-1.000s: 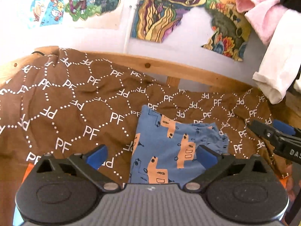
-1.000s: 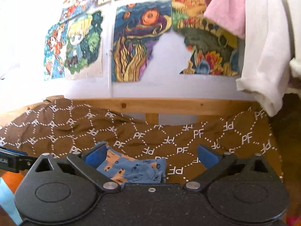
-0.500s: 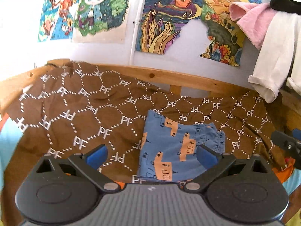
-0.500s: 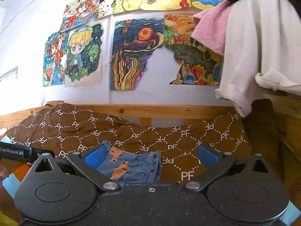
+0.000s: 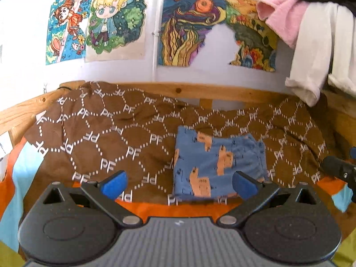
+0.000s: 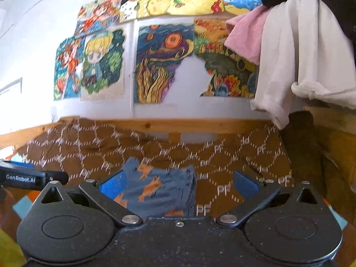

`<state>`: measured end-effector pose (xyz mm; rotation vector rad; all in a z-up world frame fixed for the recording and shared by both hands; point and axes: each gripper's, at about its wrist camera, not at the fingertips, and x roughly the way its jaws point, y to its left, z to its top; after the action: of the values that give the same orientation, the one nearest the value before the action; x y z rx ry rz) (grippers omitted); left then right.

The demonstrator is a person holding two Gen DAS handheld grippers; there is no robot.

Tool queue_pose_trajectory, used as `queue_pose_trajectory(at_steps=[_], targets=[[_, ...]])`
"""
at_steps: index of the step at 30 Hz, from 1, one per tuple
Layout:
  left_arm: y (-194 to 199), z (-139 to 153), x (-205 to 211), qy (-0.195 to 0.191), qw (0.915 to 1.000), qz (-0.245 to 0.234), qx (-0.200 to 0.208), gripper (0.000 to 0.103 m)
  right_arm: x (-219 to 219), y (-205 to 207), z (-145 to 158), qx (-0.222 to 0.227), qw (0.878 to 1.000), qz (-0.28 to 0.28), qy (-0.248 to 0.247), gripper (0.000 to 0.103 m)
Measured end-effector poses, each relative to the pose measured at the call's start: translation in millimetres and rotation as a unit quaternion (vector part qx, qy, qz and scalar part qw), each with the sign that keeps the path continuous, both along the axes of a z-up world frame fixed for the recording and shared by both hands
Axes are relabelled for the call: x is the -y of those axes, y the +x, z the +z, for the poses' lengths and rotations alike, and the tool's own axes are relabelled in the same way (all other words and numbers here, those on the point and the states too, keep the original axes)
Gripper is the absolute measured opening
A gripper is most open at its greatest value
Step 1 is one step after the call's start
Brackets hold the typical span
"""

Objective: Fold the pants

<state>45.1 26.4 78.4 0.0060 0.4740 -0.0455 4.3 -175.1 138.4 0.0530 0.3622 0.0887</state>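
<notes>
A brown blanket [image 5: 133, 133] printed with white "PF" lettering and dotted hexagons covers a bed, its far edge draped against a wooden rail [image 5: 222, 92] that runs along the white wall. Above the rail hang several colourful drawings [image 5: 115, 20], among them a blond cartoon child and a swirling night sky. At upper right, a pink cloth [image 5: 287, 20] and a white garment [image 5: 316, 51] hang down over the corner of the bed.

The pants [image 5: 218, 166], blue with orange animal figures, lie folded into a compact rectangle on the blanket, right of centre in the left wrist view and close to its near edge; how many layers the fold holds is hard to judge from these angles.

The left gripper [image 5: 178, 184] hovers above the near edge of the bed with its jaws spread wide and empty, the pants showing between them on the right-hand side. The right gripper [image 6: 178, 184] is likewise wide open and holds nothing, the pants lying low between its blue fingers [image 6: 111, 185] toward the left one. Orange and light blue bedding [image 5: 20, 178] shows beneath the blanket at the edges.
</notes>
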Motion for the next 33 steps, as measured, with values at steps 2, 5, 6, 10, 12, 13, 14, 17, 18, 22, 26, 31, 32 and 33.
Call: queue_pose_trajectory(at_steps=[2, 5, 6, 10, 12, 13, 14, 17, 18, 22, 26, 31, 32, 33], targets=[[-4.3, -7.9, 0.5, 0.003, 0.9999, -0.005, -0.011, 0.103, -0.6, -7.5, -6.8, -0.009, 1.000, 0.003, -0.005, 0.102], [-8.6, -19.4, 1.4, 0.013, 0.9996, -0.007, -0.023, 0.103, -1.0, -16.2, -16.6, -0.020, 1.000, 0.000, -0.010, 0.102], [-10.0, -22.7, 2.2, 0.018, 0.9995, -0.009, -0.025, 0.103, -0.3, -18.0, -19.1, -0.022, 1.000, -0.001, -0.010, 0.102], [-14.7, -31.0, 4.8, 0.028, 0.9990, -0.019, -0.030, 0.103, 2.4, -24.3, -28.7, -0.029, 0.999, -0.006, -0.018, 0.102], [-16.7, -33.6, 6.4, 0.033, 0.9988, -0.022, -0.030, 0.103, 4.2, -25.5, -32.2, -0.034, 0.999, -0.009, -0.022, 0.102], [-17.4, -34.7, 7.4, 0.035, 0.9987, -0.023, -0.030, 0.103, 5.2, -25.6, -33.7, -0.038, 0.999, -0.010, -0.020, 0.102], [-17.9, -36.3, 8.2, 0.037, 0.9986, -0.023, -0.031, 0.103, 7.0, -24.6, -35.4, -0.042, 0.999, -0.011, -0.013, 0.102], [-18.0, -41.0, 9.0, 0.040, 0.9984, -0.019, -0.035, 0.103, 8.2, -22.2, -40.0, -0.054, 0.999, -0.010, -0.001, 0.102], [-17.8, -42.4, 8.8, 0.039, 0.9985, -0.017, -0.036, 0.103, 7.3, -21.3, -41.5, -0.057, 0.998, -0.008, 0.000, 0.102], [-14.1, -45.8, 5.7, 0.027, 0.9986, -0.006, -0.046, 0.103, 4.8, -17.9, -47.0, -0.068, 0.998, 0.001, 0.002, 0.102], [-11.7, -46.9, 3.4, 0.022, 0.9984, -0.004, -0.052, 0.103, 1.8, -12.6, -52.1, -0.098, 0.995, 0.005, -0.005, 0.102], [-13.3, -48.3, 3.9, 0.029, 0.9980, -0.005, -0.056, 0.103, 3.3, -13.5, -53.0, -0.105, 0.994, 0.002, -0.003, 0.102], [-13.4, -48.6, 3.8, 0.030, 0.9979, -0.005, -0.057, 0.103, 4.0, -13.4, -52.5, -0.104, 0.995, 0.002, -0.003, 0.102], [-13.0, -48.5, 4.0, 0.030, 0.9979, -0.004, -0.058, 0.103, 4.0, -13.9, -52.1, -0.103, 0.995, 0.001, -0.004, 0.102]])
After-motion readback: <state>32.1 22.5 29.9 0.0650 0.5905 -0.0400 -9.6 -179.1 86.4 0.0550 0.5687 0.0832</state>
